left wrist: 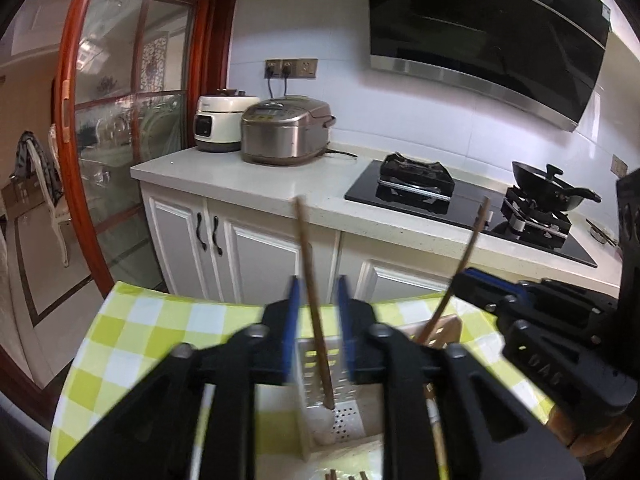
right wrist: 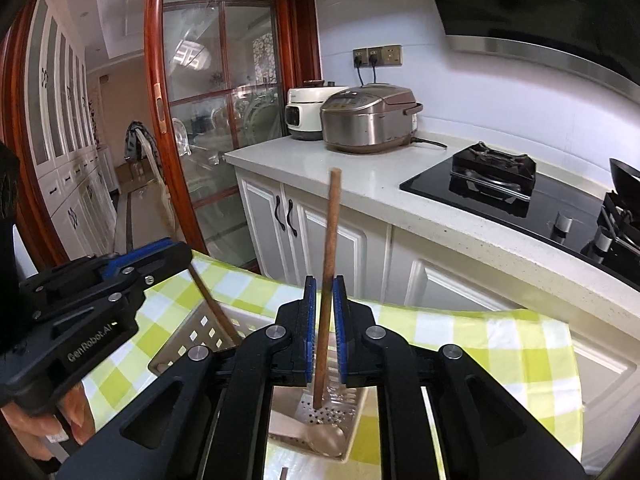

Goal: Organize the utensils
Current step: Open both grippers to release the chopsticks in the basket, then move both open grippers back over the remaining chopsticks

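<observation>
left gripper (left wrist: 318, 308): jaws parted, a clear gap each side of the wooden stick (left wrist: 316, 320) standing between them; pads not pressing it, so released.
left stick: lower tip down inside the white perforated caddy (left wrist: 320, 364) just under the jaws, upper end leaning up and away past the fingertips.
right gripper (right wrist: 324, 308): jaws nearly together, a second wooden stick (right wrist: 329, 264) between the pads; thin gap on each side, so the grip looks slack; can't tell if either pad touches it.
right stick: tip sits on the perforated floor of a metal compartment (right wrist: 328, 412) below the jaws, upright with a slight tilt.
spoon (right wrist: 328, 438): metal bowl lying in the same compartment, just nearer the camera than the stick's tip.
worktop: green-and-white check cloth (left wrist: 132, 344) covers it, the caddy standing on it under both jaws.
other items: wooden block (left wrist: 448, 328) beside the caddy, right of the left jaws; more brown stick ends at the bottom edge of the left view, too cut off to tell where they lie.
progress: judged mid-way; two sticks are in the caddy, one per side, and both hands are at the drop-off point.
left to do: probably back both jaws up and off the sticks, then fetch whatever loose utensils remain; how many is not visible.
</observation>
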`<state>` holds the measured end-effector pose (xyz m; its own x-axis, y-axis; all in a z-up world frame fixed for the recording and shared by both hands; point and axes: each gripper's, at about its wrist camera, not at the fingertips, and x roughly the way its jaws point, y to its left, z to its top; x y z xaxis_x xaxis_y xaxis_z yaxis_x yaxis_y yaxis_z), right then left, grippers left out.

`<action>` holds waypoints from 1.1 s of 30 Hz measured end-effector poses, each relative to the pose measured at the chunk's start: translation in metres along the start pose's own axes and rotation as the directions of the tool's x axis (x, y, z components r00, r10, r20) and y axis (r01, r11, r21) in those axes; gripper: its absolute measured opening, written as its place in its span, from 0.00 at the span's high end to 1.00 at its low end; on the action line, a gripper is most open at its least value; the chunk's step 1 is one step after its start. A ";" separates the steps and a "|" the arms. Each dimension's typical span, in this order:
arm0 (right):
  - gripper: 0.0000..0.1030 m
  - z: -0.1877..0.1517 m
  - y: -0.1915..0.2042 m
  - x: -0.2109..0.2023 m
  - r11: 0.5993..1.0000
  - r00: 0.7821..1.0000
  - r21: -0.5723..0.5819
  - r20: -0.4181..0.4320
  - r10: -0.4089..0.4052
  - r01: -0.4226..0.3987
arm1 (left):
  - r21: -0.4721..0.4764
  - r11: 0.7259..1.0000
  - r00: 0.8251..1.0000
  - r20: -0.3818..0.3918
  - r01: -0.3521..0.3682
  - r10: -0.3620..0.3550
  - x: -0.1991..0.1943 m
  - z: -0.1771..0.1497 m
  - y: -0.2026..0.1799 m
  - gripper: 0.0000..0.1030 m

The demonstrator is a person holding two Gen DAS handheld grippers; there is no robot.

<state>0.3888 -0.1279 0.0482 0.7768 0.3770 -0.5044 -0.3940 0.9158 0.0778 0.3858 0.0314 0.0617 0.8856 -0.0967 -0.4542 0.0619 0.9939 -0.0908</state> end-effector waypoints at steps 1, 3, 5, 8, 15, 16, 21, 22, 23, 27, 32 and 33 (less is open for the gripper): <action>0.84 0.000 -0.001 -0.004 1.000 1.000 0.002 0.004 -0.002 0.002 | -0.007 1.000 1.000 0.011 -0.005 0.005 -0.006 0.000 0.003 0.61; 0.58 -0.001 -0.003 -0.018 1.000 1.000 0.010 0.020 -0.013 0.013 | -0.015 1.000 0.999 0.028 -0.015 0.015 -0.019 0.001 0.007 0.48; 0.53 -0.004 -0.005 -0.037 0.999 0.999 0.032 0.045 -0.011 0.010 | -0.020 1.000 0.999 0.043 -0.024 0.025 -0.036 -0.001 0.010 0.44; 0.53 -0.013 -0.006 -0.063 0.999 0.997 0.033 0.069 -0.026 0.024 | -0.025 0.999 0.998 0.061 -0.034 0.035 -0.061 -0.009 0.012 0.33; 0.53 -0.057 -0.003 -0.108 0.997 0.996 0.066 0.078 -0.042 0.037 | -0.038 0.999 0.997 0.067 -0.037 0.039 -0.113 -0.054 0.011 0.14; 0.53 -0.066 -0.002 -0.112 0.997 0.996 0.070 0.074 -0.044 0.039 | -0.035 0.999 0.997 0.063 -0.037 0.039 -0.119 -0.062 0.010 0.14; 0.53 -0.114 0.004 -0.126 0.995 0.999 0.097 0.031 -0.039 0.035 | -0.055 0.998 0.999 0.024 -0.026 0.028 -0.145 -0.107 0.007 0.13; 0.53 -0.124 0.006 -0.127 0.994 0.999 0.103 0.014 -0.036 0.035 | -0.063 0.998 1.000 0.015 -0.022 0.023 -0.149 -0.115 0.007 0.13; 0.53 -0.133 0.007 -0.127 0.993 0.999 0.108 0.000 -0.036 0.036 | -0.073 0.997 1.000 0.004 -0.017 0.017 -0.154 -0.126 0.007 0.13; 0.53 -0.163 0.014 -0.128 0.992 0.998 0.125 -0.050 -0.026 0.032 | -0.103 0.995 1.000 -0.026 -0.012 0.009 -0.165 -0.154 0.008 0.12; 0.53 -0.193 0.024 -0.125 0.992 0.995 0.128 -0.103 -0.011 0.024 | -0.107 0.994 0.997 -0.080 -0.021 0.012 -0.165 -0.188 0.007 0.11; 0.53 -0.198 0.027 -0.122 0.992 0.993 0.127 -0.119 -0.009 0.024 | -0.104 0.994 0.996 -0.090 -0.023 0.013 -0.164 -0.190 0.008 0.11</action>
<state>0.1862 -0.1769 -0.0587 0.7161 0.3499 -0.6040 -0.3095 0.9347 0.1745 0.1534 0.0449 -0.0333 0.8414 -0.0876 -0.5333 -0.0063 0.9851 -0.1719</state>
